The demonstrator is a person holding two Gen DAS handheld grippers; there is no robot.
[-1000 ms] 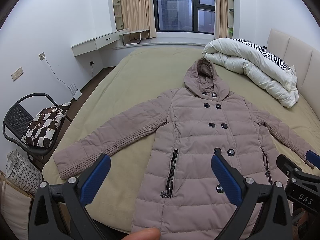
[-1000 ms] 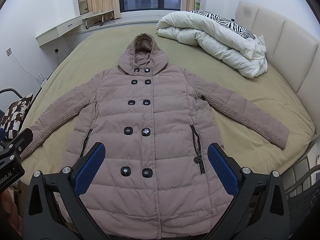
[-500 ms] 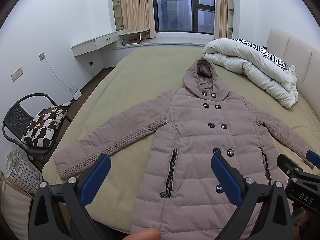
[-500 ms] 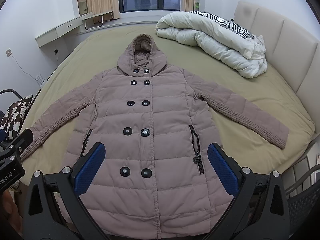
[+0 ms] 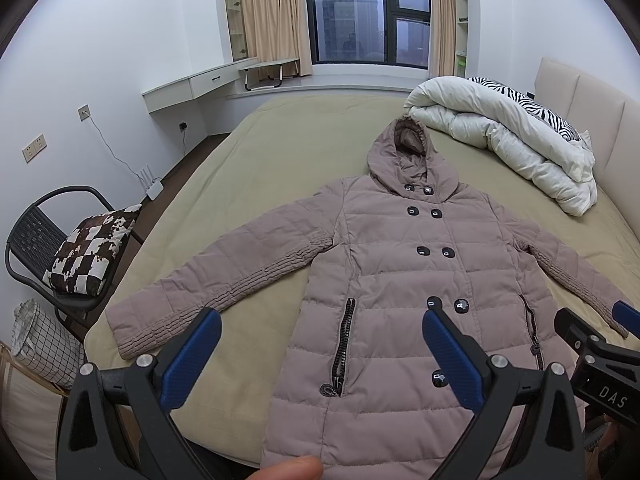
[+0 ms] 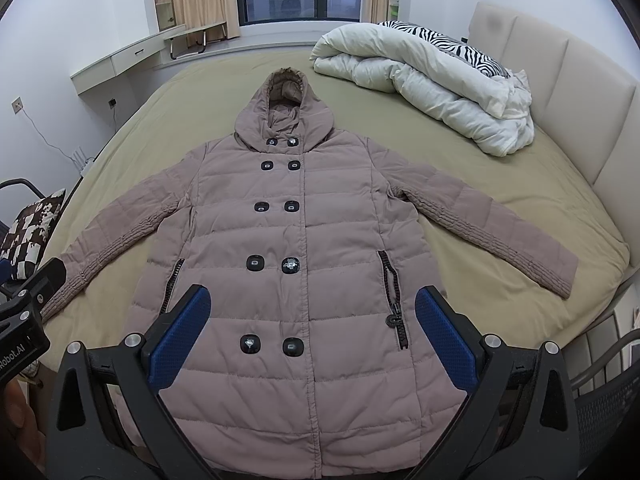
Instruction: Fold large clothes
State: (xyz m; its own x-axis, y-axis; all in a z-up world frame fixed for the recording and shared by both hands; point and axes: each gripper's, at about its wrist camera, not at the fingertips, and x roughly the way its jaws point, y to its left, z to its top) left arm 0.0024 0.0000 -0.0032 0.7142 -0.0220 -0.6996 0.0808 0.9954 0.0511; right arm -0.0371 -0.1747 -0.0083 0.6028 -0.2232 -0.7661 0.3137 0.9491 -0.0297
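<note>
Coat (image 6: 304,248), a quilted taupe puffer with a hood, two columns of dark glossy buttons and zipped side pockets, lies face up and flat on the olive-sheeted bed (image 6: 520,184), both ribbed-cuffed sleeves spread wide, with a rolled white duvet (image 6: 432,80) near the headboard. Left tool (image 5: 320,354) and right tool (image 6: 312,332) each hover over the hem with blue-padded jaws spread wide and nothing between them. Compared with a second ago almost nothing differs: the coat is unmoved and both tools have barely shifted.
</note>
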